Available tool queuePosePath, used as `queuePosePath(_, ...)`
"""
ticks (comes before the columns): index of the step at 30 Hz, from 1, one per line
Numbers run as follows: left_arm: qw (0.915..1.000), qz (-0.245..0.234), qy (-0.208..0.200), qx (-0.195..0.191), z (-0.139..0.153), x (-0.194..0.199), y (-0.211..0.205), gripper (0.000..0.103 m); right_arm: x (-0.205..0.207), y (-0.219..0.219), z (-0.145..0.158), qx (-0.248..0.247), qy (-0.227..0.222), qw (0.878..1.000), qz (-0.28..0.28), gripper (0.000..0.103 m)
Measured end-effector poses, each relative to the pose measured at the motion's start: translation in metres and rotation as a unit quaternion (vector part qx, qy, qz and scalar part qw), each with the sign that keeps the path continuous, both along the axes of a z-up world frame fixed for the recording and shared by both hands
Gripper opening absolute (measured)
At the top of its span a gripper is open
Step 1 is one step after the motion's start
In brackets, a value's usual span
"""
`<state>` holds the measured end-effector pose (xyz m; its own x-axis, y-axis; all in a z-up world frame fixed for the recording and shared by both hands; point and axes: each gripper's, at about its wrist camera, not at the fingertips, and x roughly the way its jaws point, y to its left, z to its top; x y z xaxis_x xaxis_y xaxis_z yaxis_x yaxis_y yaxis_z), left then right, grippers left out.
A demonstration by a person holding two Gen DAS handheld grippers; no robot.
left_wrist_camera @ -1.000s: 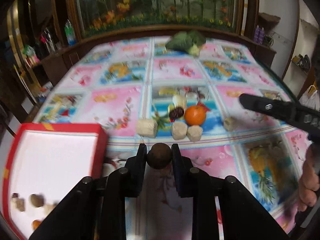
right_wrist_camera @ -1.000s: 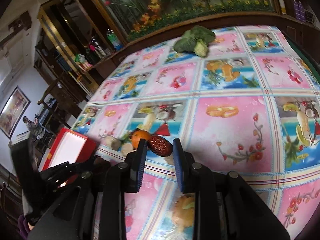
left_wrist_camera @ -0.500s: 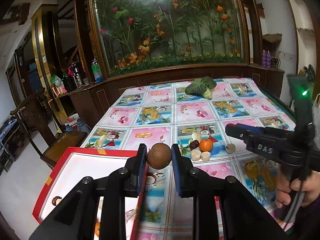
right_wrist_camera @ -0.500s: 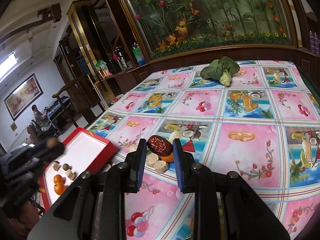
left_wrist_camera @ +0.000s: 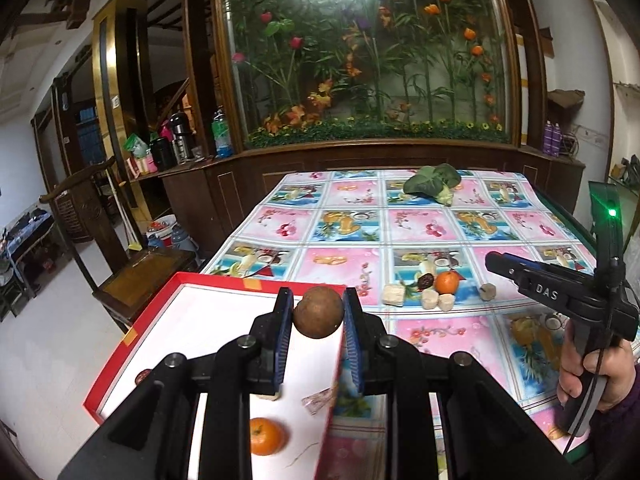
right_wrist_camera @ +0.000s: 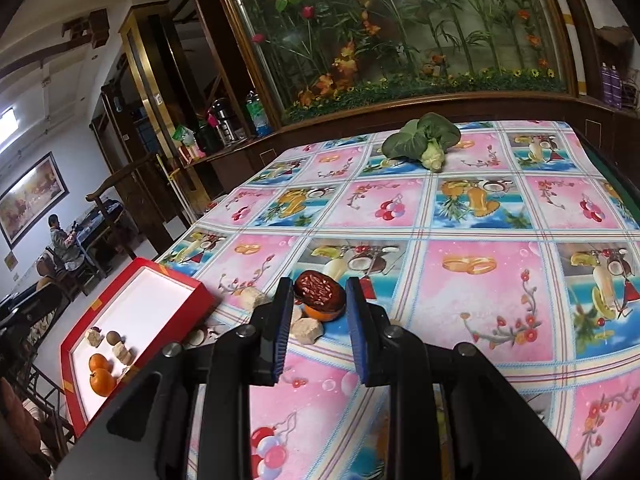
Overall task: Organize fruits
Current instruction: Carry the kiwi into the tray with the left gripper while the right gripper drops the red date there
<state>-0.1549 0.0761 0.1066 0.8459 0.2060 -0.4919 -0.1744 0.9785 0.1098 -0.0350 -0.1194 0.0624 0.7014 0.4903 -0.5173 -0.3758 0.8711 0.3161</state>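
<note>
We had the left gripper point(left_wrist_camera: 319, 312) pinching a round brown fruit point(left_wrist_camera: 319, 311) above the red box point(left_wrist_camera: 224, 280), which sat at the table's edge with oranges point(right_wrist_camera: 100, 372) inside. The right gripper point(right_wrist_camera: 319, 300) was clamped on a dark red fruit point(right_wrist_camera: 319, 291) over the orange point(left_wrist_camera: 447, 282) and pale chunks point(left_wrist_camera: 434, 300) left on the tablecloth point(left_wrist_camera: 432, 228). We judged that the smooth ball could squirt out of the flat pads or, let go too high, bounce over the low rim; the overhanging box could tip if knocked.
</note>
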Motion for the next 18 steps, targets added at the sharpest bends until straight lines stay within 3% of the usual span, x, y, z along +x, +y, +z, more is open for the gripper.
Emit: queuePosePath(18,0.9991,0.037,-0.004,-0.021,-0.006,-0.01,0.043,0.024,-0.003,0.008,-0.009,-0.031,-0.003,1.0,-0.001,0.028)
